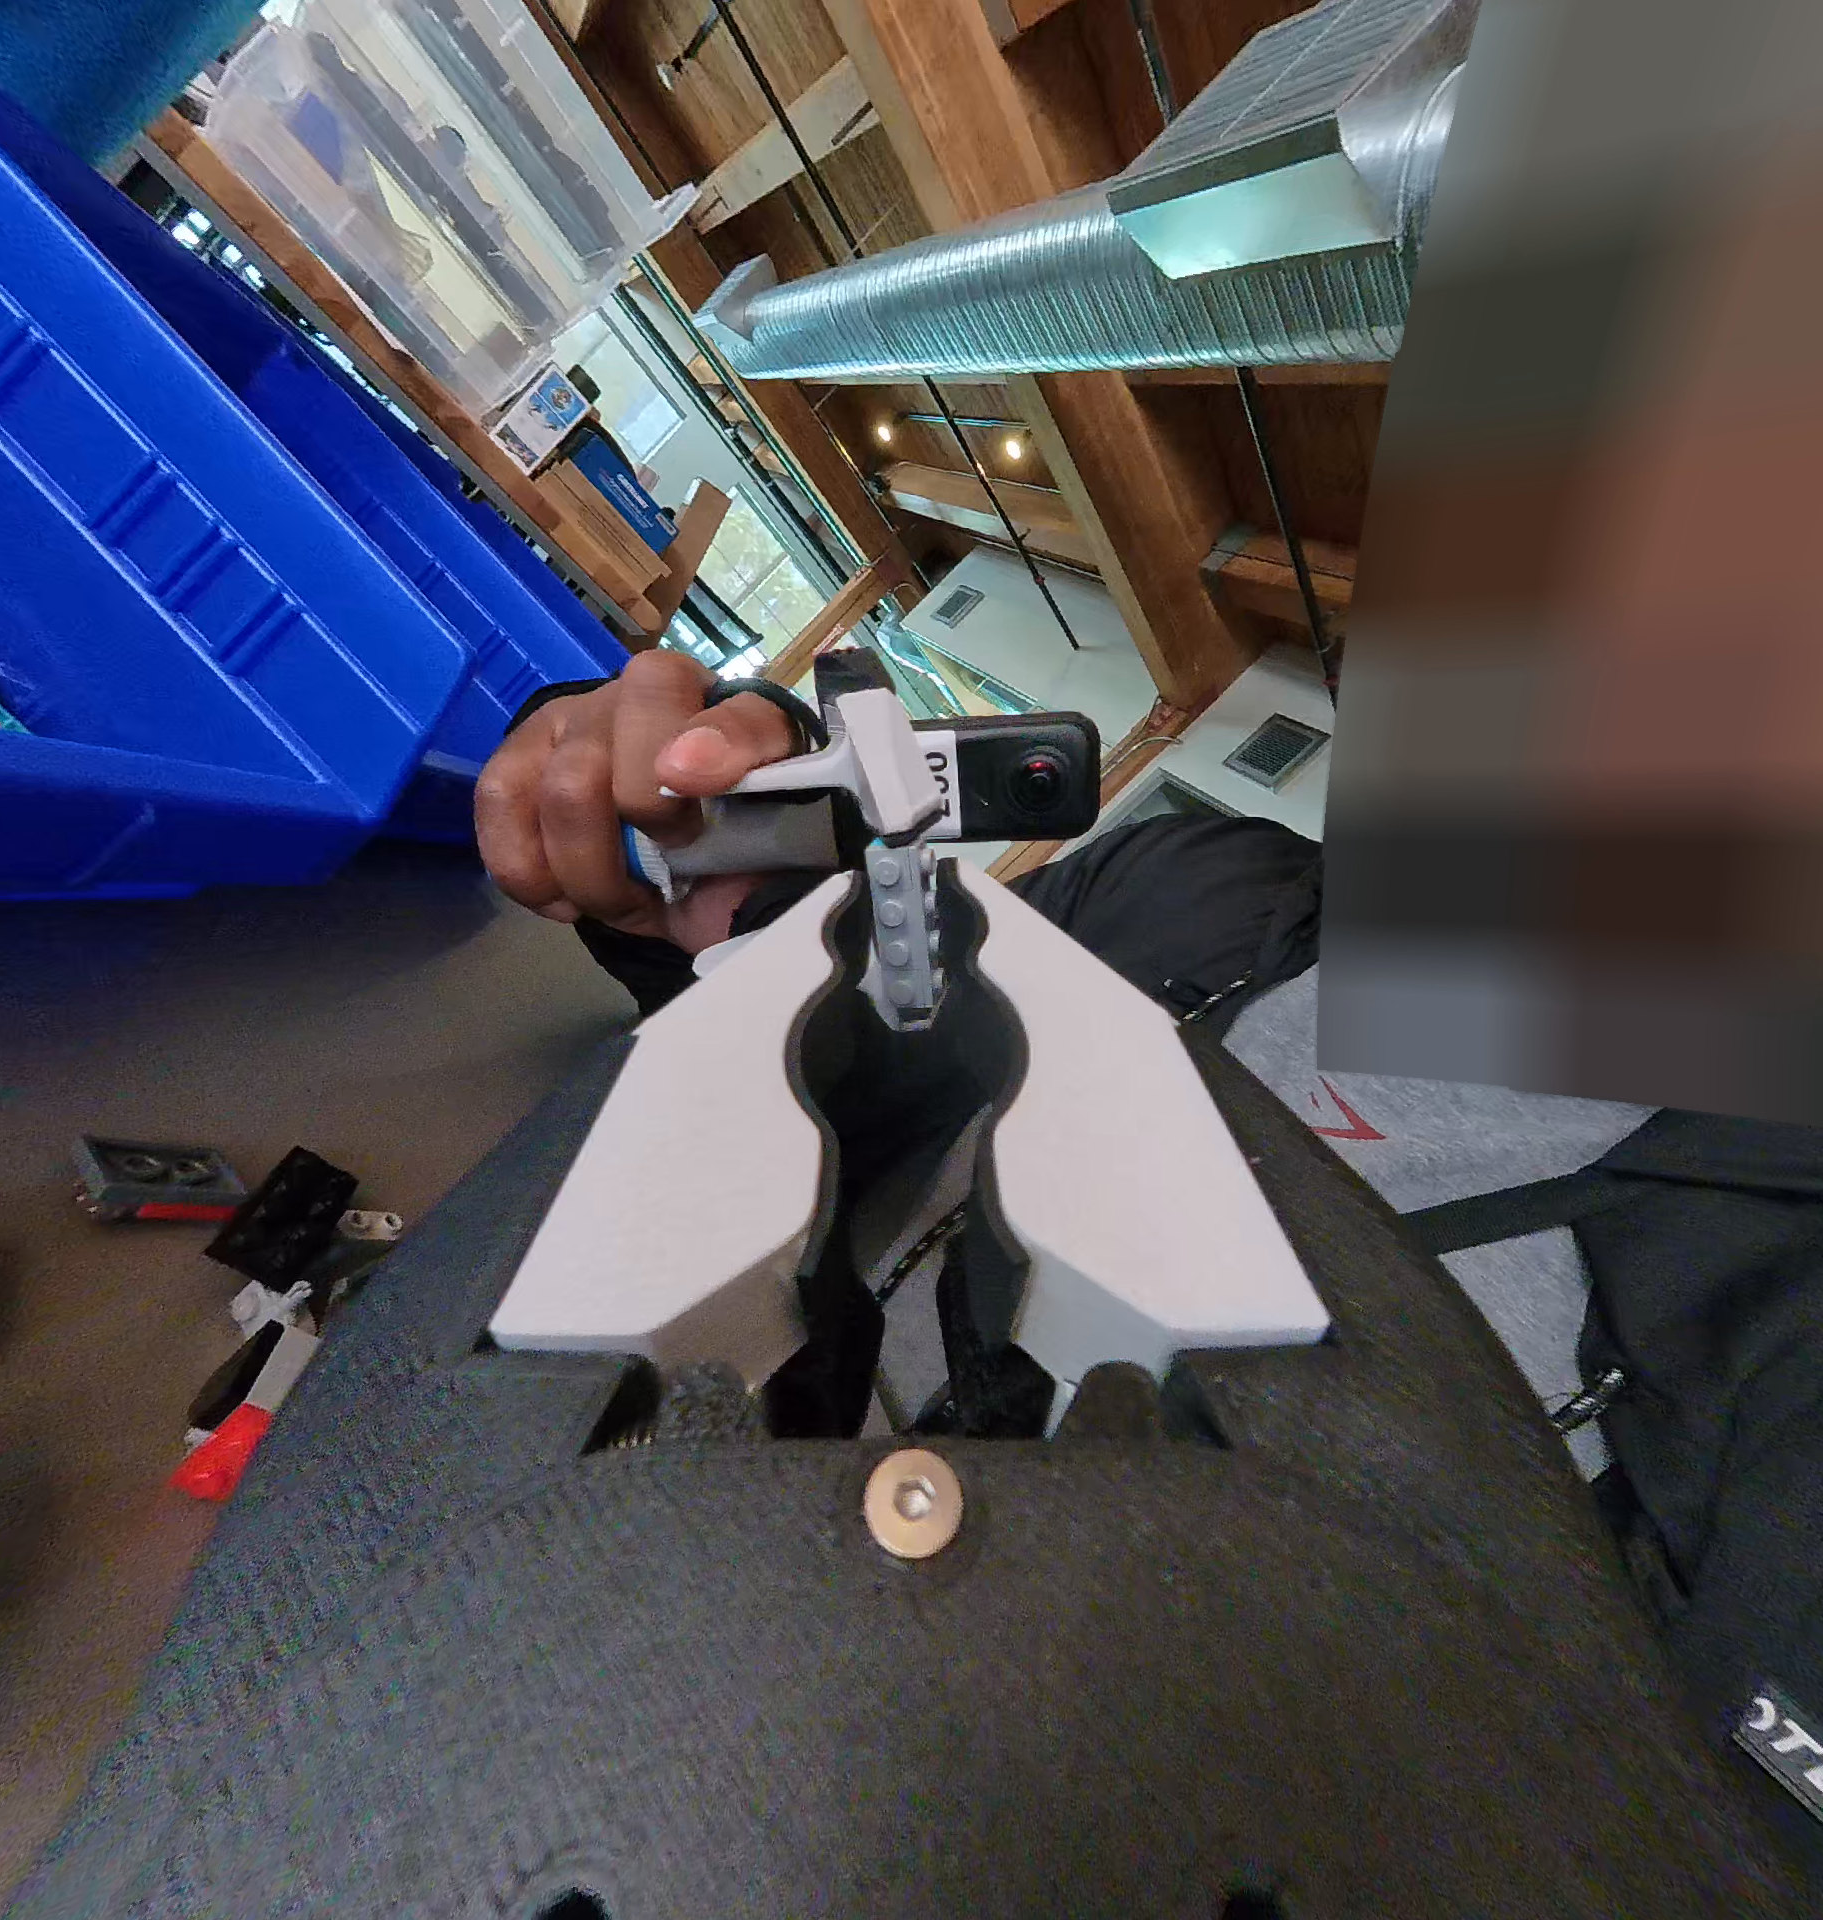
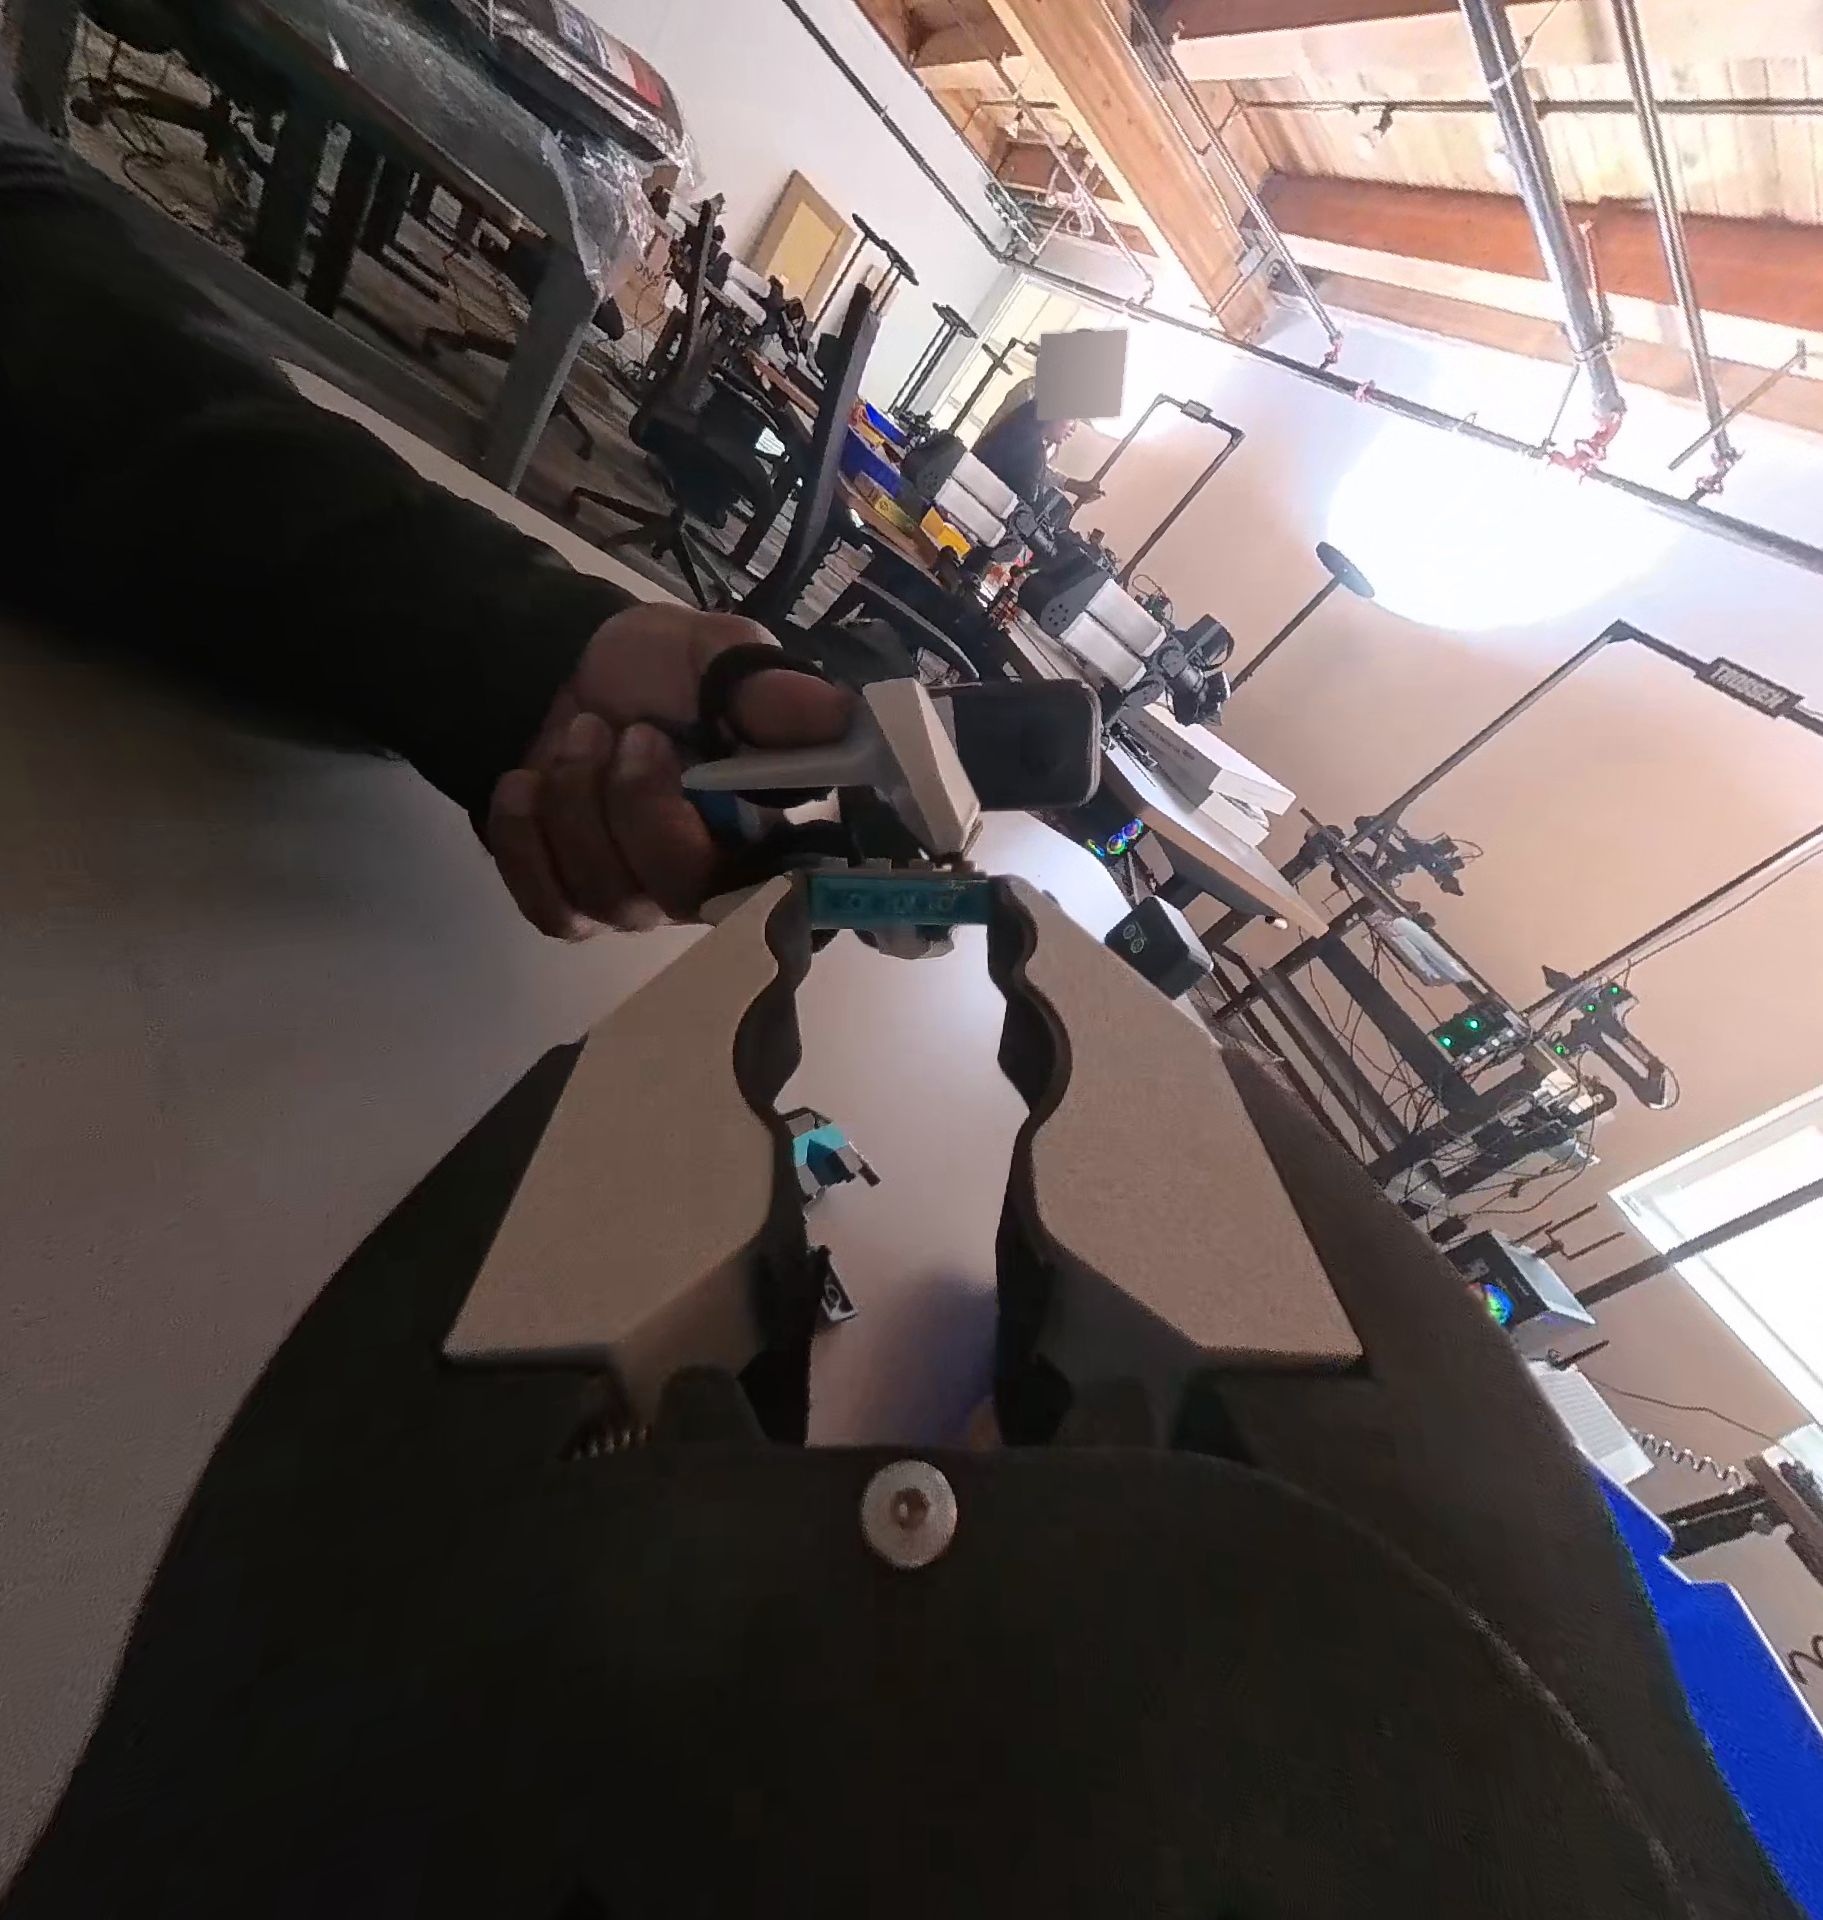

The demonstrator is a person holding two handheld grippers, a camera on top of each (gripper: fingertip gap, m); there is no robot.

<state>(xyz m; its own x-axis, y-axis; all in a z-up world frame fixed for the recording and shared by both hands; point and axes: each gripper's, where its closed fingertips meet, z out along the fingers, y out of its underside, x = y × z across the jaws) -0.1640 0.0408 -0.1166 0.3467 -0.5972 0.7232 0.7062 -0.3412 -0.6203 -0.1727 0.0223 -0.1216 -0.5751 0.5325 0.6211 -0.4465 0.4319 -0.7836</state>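
L gripper (image 1: 902, 940) is pinching a grey studded plate (image 1: 909, 951) edge-on, right at the tips of its narrow-set fingers (image 1: 720, 1122). R gripper (image 2: 896, 904) is clamping a teal plate (image 2: 899, 900) crosswise between its tips, fingers (image 2: 637, 1164) spread mid-wide. Both plates are meeting in mid-air, grey one touching teal one's far side. Loose bricks (image 1: 283, 1216) are lying on the table (image 1: 107, 1091) beside a blue bin (image 1: 159, 582).

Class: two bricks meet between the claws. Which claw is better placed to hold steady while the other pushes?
Probably right: the right claw grips the teal brick across both ends; the left claw pinches the grey strip by its sides.
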